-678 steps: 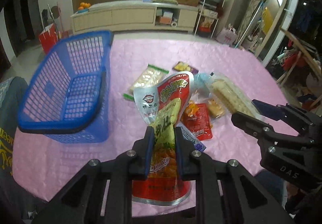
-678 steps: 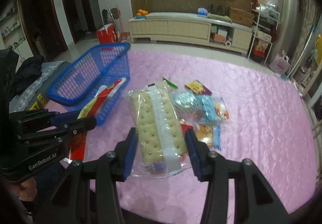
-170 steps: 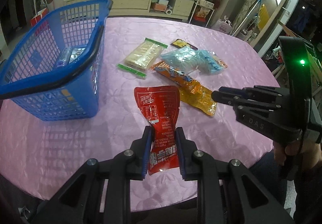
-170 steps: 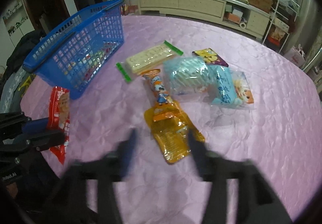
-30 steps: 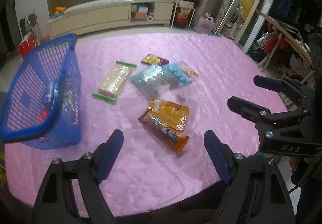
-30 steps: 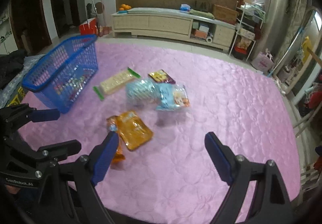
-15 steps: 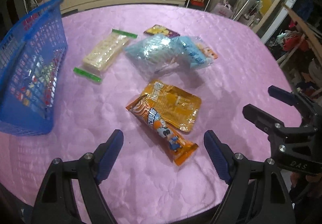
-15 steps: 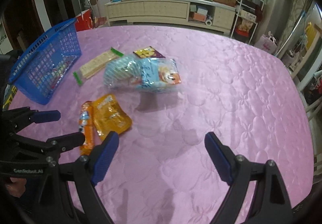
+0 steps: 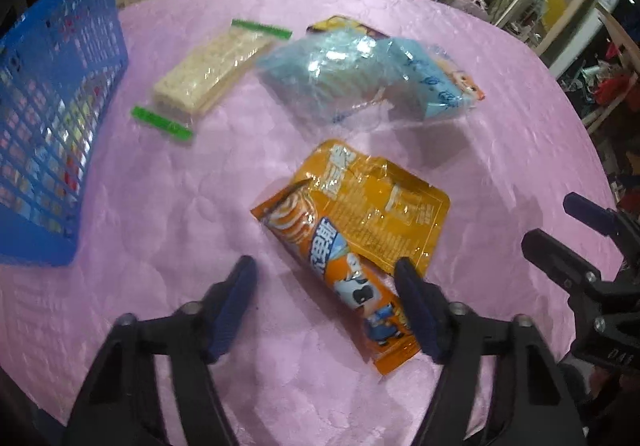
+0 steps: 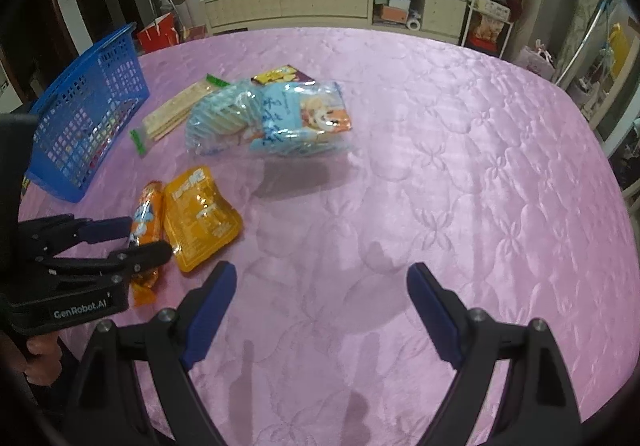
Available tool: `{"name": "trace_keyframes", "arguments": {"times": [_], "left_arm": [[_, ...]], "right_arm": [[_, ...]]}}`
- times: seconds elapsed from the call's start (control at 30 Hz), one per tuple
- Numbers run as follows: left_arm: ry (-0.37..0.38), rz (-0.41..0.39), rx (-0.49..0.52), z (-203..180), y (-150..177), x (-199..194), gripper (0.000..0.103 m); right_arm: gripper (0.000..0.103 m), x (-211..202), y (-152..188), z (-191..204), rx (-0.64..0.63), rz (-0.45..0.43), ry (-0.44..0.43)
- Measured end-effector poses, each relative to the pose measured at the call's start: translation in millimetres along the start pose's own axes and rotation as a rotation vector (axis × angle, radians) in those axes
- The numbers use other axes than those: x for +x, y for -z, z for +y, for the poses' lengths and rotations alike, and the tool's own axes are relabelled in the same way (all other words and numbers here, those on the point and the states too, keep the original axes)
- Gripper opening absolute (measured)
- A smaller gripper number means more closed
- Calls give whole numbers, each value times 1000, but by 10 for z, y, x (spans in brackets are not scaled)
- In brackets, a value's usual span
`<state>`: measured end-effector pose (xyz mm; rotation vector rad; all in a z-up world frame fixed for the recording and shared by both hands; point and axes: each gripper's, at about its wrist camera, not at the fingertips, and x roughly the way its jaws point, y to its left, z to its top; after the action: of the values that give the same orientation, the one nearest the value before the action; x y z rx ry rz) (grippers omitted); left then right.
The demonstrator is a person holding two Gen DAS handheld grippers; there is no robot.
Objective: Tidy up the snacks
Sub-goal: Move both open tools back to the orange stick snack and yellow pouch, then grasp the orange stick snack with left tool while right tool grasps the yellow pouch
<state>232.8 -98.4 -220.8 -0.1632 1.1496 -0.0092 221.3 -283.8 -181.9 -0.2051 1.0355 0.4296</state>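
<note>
One orange snack tube (image 9: 352,278) between left fingers (image 9: 236,296).

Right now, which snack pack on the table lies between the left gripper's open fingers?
The long orange stick pack with the cartoon cow. Its near end lies inside the left gripper; the flat orange pouch lies beyond.

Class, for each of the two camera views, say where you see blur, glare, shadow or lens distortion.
Left wrist view: motion blur smears the blue basket and the left gripper; glare glints off the blue snack bag. Right wrist view: sharper; gripper shadows fall on the pink tablecloth; fisheye bends the table edge, corners are black.
</note>
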Motion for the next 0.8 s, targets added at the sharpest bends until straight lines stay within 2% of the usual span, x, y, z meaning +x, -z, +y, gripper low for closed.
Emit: {"name": "trace_keyframes", "arguments": {"times": [0.03, 0.07, 0.1, 0.13, 0.2, 0.4, 0.8], "left_arm": [[-4, -3, 17, -7, 13, -5, 48], [2, -4, 22, -8, 23, -3, 43], [18, -1, 23, 3, 34, -8, 29], [42, 8, 20, 28, 44, -9, 23], [63, 17, 20, 59, 65, -24, 16], [83, -14, 5, 282, 187, -162, 15], [43, -69, -29, 603, 266, -399, 15]], "right_arm": [[90, 11, -7, 13, -1, 3, -6], [90, 17, -11, 23, -2, 7, -14], [90, 22, -15, 32, -2, 11, -22], [90, 33, -23, 48, -2, 17, -35], [90, 62, -43, 100, -12, 22, -57], [90, 172, -136, 312, -97, 40, -104], [90, 581, -339, 813, -360, 131, -154]]}}
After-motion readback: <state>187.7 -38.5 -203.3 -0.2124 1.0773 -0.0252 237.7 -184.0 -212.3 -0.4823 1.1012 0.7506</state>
